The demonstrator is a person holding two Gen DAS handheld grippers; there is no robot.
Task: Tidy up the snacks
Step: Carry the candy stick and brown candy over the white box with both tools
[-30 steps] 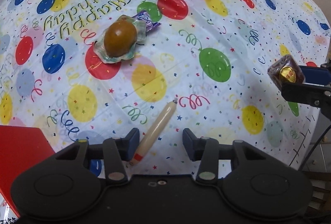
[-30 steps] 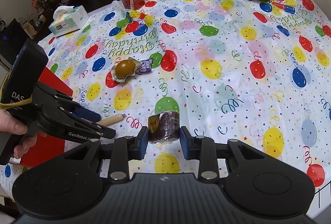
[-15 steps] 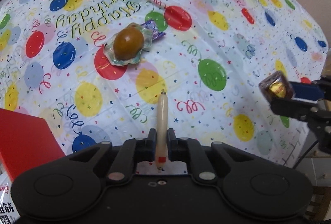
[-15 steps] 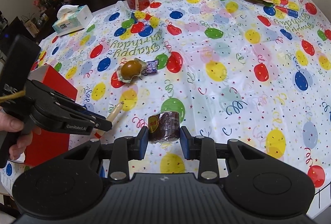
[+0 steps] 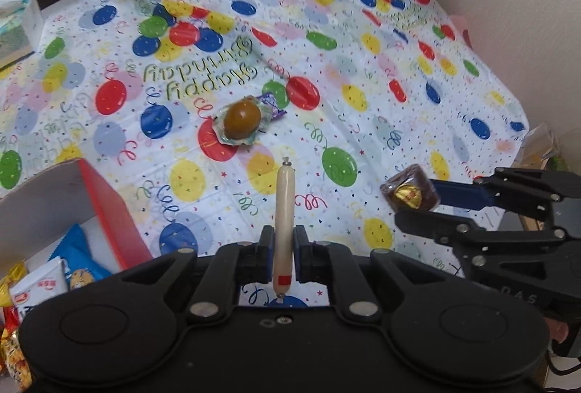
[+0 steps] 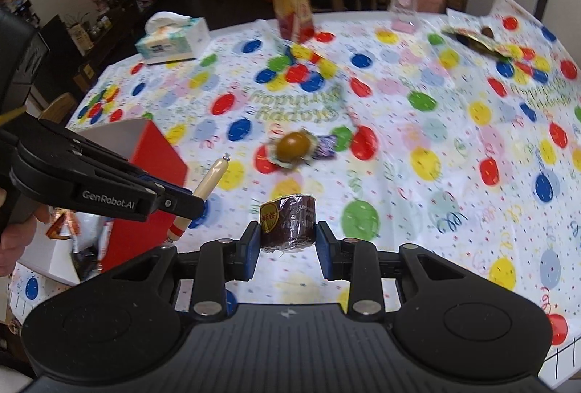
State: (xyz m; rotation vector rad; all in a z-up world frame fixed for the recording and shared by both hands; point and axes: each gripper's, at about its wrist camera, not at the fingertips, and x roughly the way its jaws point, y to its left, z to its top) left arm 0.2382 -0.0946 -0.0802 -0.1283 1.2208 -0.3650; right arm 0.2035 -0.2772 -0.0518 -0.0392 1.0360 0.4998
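Two tongs each hold a snack up in the air above the surface (image 5: 428, 110), which wears a cloth with bright balloons on it. The left tongs (image 5: 279, 253) are squeezed tight on a long thin sausage stick (image 5: 282, 211). The stick points forward, away from the tongs, and its red band sits at the near end. The right tongs (image 6: 288, 240) are pinched on a small brown roll cake (image 6: 288, 224) in a clear wrapper with a gold sticker on one end.

A red box (image 6: 154, 168) stands at the left edge of the surface, and more snack packets (image 5: 69, 273) lie inside it. The sausage stick is just beside this box in the right view.

Out in the middle of the cloth sits a brown egg (image 5: 241, 119) in its wrapper, with a small purple candy (image 5: 270, 102) touching it. A tissue box (image 6: 172, 41) and a drink bottle (image 6: 290, 8) stand at the far side.
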